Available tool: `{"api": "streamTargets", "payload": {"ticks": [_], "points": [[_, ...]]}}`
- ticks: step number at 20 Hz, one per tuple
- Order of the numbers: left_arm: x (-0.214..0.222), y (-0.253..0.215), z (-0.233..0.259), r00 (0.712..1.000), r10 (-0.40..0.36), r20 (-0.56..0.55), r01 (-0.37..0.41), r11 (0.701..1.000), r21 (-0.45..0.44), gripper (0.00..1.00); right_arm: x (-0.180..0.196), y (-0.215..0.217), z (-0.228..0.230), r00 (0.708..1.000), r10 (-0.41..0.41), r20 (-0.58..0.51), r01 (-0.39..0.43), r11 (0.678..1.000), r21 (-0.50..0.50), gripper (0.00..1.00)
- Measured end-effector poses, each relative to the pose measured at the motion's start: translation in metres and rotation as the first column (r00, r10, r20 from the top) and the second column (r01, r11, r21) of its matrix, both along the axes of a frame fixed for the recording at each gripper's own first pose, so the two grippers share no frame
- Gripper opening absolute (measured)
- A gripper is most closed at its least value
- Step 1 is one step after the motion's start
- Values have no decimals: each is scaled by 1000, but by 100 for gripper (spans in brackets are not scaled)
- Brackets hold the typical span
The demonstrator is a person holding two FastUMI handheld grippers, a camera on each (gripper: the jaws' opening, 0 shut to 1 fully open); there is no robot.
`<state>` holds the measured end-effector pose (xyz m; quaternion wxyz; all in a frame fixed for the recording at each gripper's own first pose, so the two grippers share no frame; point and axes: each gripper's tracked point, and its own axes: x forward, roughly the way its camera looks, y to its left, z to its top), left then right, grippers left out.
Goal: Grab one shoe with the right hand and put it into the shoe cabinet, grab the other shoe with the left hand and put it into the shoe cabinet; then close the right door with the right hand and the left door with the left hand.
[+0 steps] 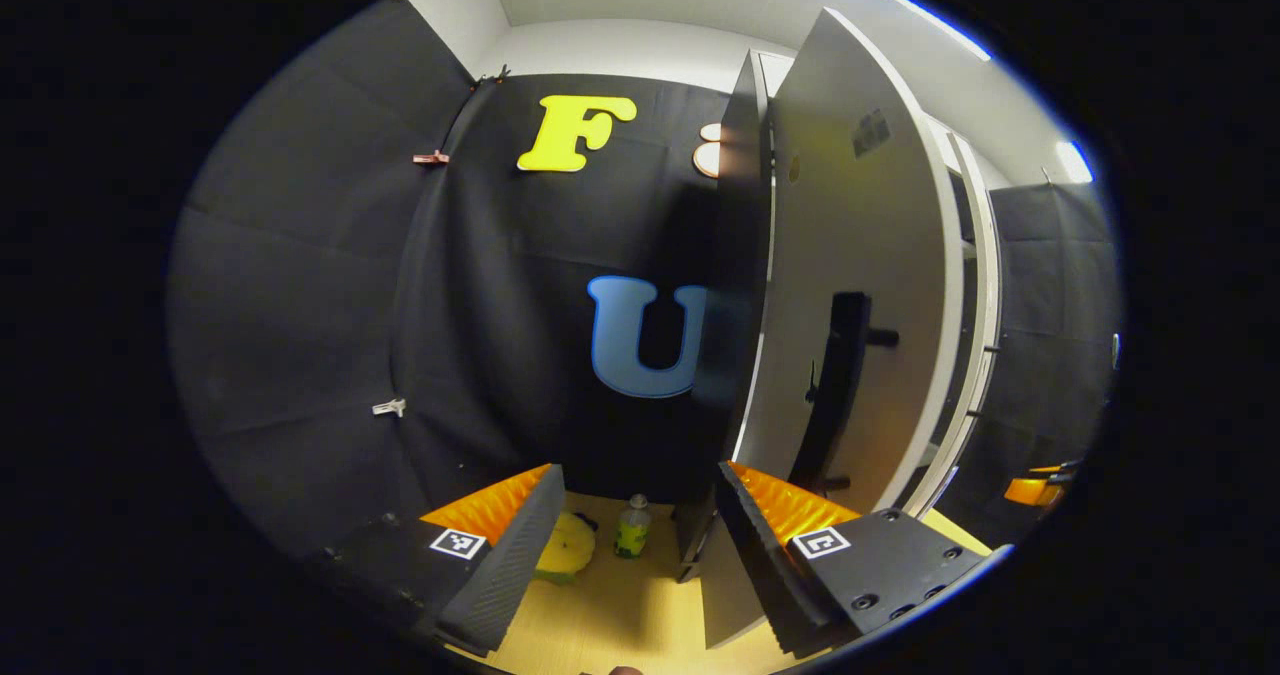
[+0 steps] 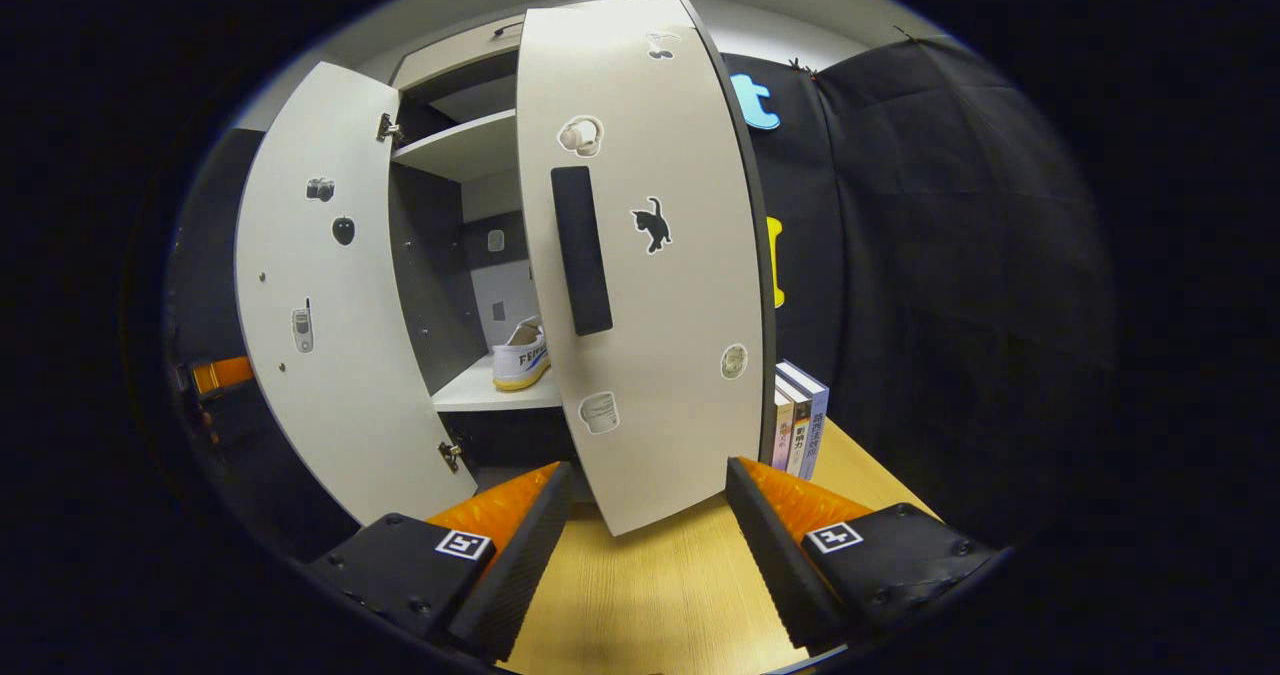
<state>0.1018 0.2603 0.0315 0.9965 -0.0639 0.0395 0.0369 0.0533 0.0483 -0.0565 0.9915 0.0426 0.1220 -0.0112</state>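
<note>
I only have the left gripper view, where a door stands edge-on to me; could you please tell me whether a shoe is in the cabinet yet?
Observer: Yes, a white shoe sits on a shelf inside the cabinet; the door hides the rest of that shelf.
Operator: Thank you. Is the right door shut?
Observer: No, the right door is ajar, its black handle facing the right tool, which is open and empty.
Operator: What stands beyond that door?
Observer: A few books stand upright on the wooden table, right of the cabinet.
</note>
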Motion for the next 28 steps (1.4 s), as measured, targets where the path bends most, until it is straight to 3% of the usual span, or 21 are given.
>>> {"api": "streamTargets", "payload": {"ticks": [5, 8, 16, 20, 23, 28], "points": [[33, -14, 22, 995, -90, 30, 90, 996, -3, 95, -16, -4, -16, 999, -6, -47, 6, 1000, -17, 98], [39, -16, 31, 996, -85, 36, 84, 996, 41, 92, -21, -7, -25, 997, 1, -76, -3, 1000, -28, 98], [36, -47, 27, 997, -82, 13, 82, 997, 3, 93, -21, -14, -20, 997, 48, -57, -51, 997, -49, 99], [43, -85, 30, 993, -116, -6, 116, 992, 48, 89, -21, -28, -20, 997, 62, -55, -65, 996, -58, 98], [51, -121, 33, 993, -117, -6, 117, 987, 107, 93, -20, -46, -22, 996, 66, -61, -69, 997, -39, 98], [75, -205, 18, 985, -169, -24, 170, 984, 48, 94, -11, -82, -15, 997, 65, -46, -65, 998, -19, 98]]}}
